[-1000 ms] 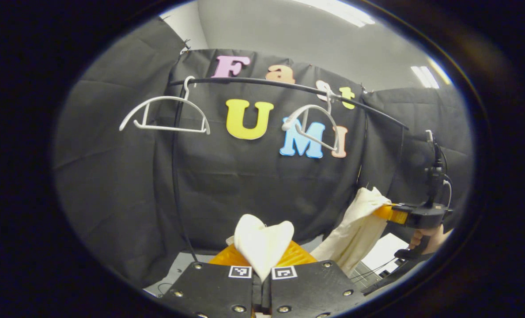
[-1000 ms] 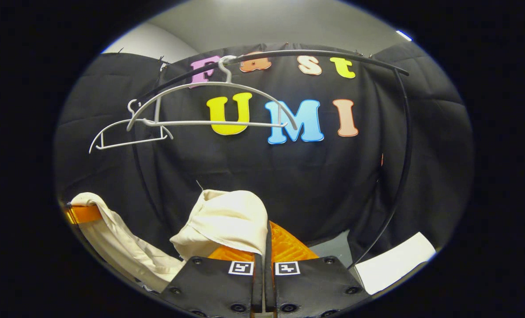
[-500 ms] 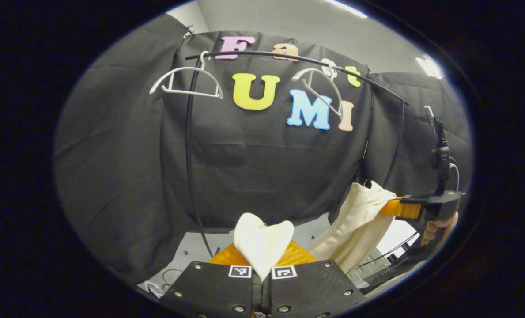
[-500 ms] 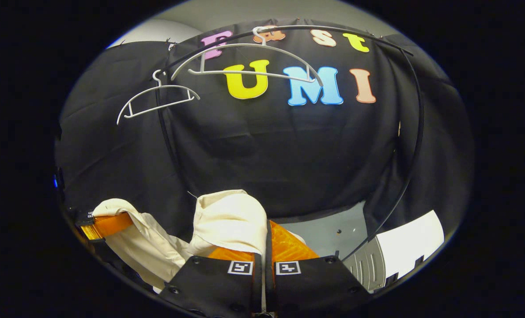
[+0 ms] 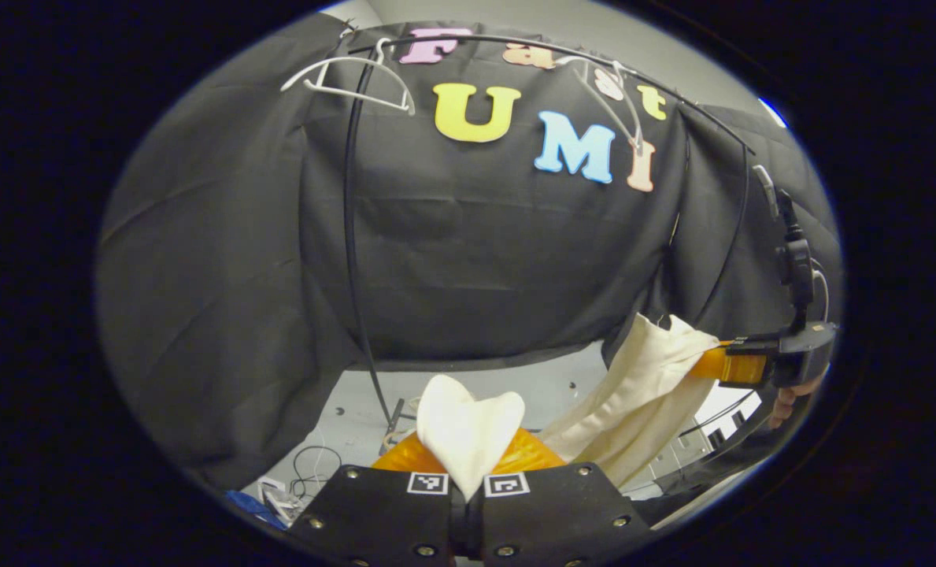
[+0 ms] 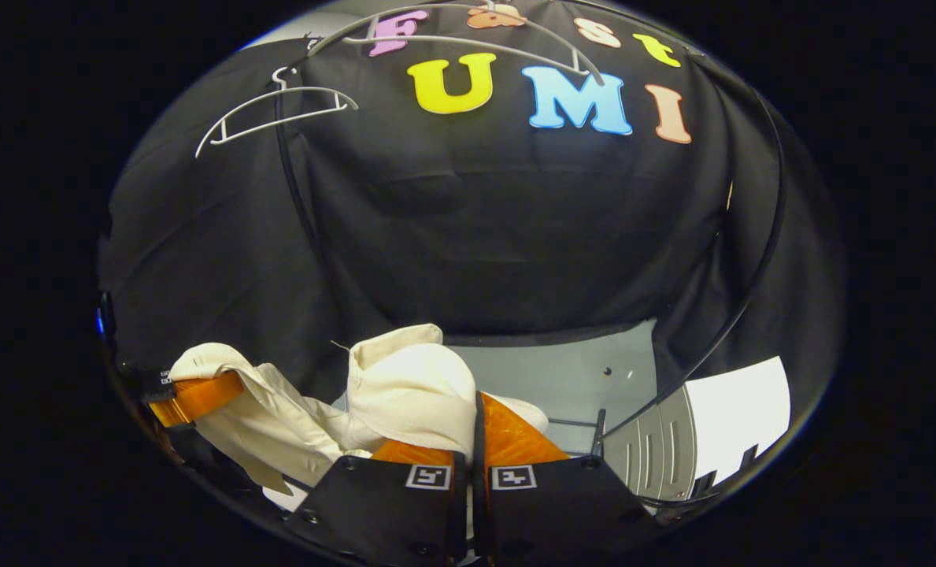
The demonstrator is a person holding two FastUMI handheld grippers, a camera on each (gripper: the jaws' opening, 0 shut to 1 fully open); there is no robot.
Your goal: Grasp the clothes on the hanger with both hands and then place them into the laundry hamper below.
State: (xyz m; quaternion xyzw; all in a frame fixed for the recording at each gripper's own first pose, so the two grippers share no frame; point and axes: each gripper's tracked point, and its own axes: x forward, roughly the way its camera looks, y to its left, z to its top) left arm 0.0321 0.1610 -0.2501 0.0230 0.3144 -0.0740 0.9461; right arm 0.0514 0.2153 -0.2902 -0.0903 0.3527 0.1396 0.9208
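Cream garment (image 5: 633, 394) hangs well below the black clothes rail (image 5: 515, 43), off the white hangers (image 5: 349, 75) (both bare). Left gripper (image 5: 468, 465) and right gripper (image 6: 474, 441) each pinch a fold. Lowering into the hamper remains.

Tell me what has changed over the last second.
Both tools have come down: the hangers and rail slid toward the top of each view, and grey floor now shows below the cloth wall. Unchanged: the left tool and right tool stay shut on the cream garment; hangers remain bare.
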